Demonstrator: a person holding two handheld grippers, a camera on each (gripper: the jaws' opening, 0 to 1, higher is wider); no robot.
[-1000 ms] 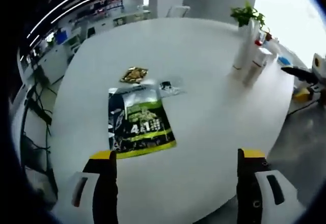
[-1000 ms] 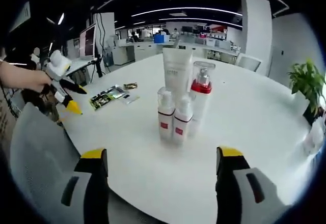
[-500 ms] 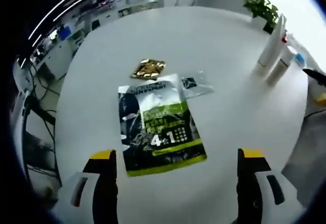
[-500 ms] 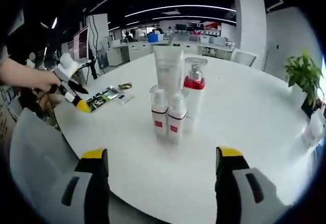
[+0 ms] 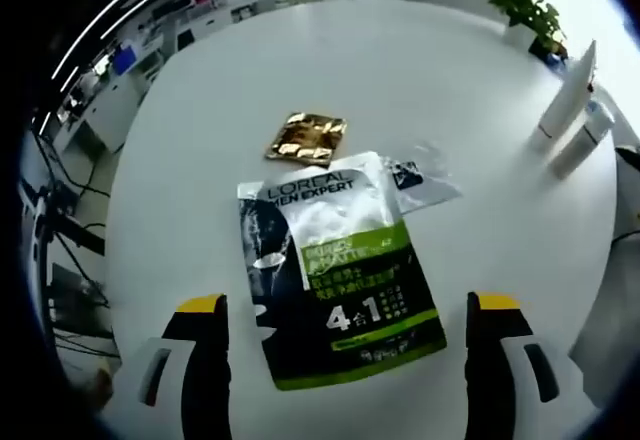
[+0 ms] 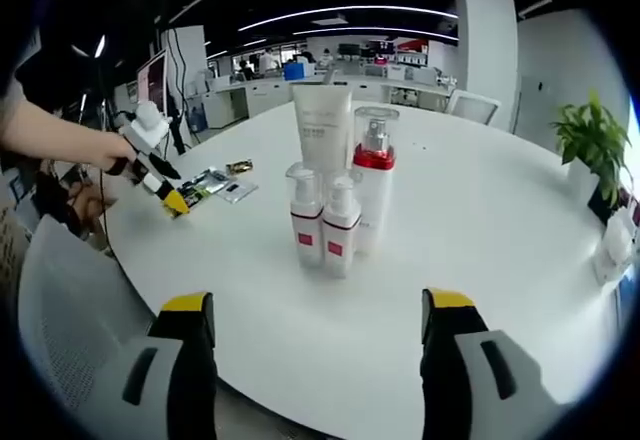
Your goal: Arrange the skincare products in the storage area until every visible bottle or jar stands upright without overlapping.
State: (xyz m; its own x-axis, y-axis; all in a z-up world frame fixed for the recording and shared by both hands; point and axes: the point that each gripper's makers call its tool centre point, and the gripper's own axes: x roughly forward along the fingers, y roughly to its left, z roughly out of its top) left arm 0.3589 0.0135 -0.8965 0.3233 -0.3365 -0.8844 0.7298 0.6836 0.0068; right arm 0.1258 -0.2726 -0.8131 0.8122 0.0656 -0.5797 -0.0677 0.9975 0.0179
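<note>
On the white table, your upright skincare bottles stand clustered ahead of the right gripper. The green sachet lies flat between your left gripper jaws. Both grippers are wide apart, holding nothing.

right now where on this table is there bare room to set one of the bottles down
Bare tabletop lies between the bottle cluster and the potted plant, and in front of the cluster toward the right gripper. In the left gripper view, the stretch beyond the gold sachet is bare too. It is crowded around the green pouch and clear packet, beneath the left gripper.
</note>
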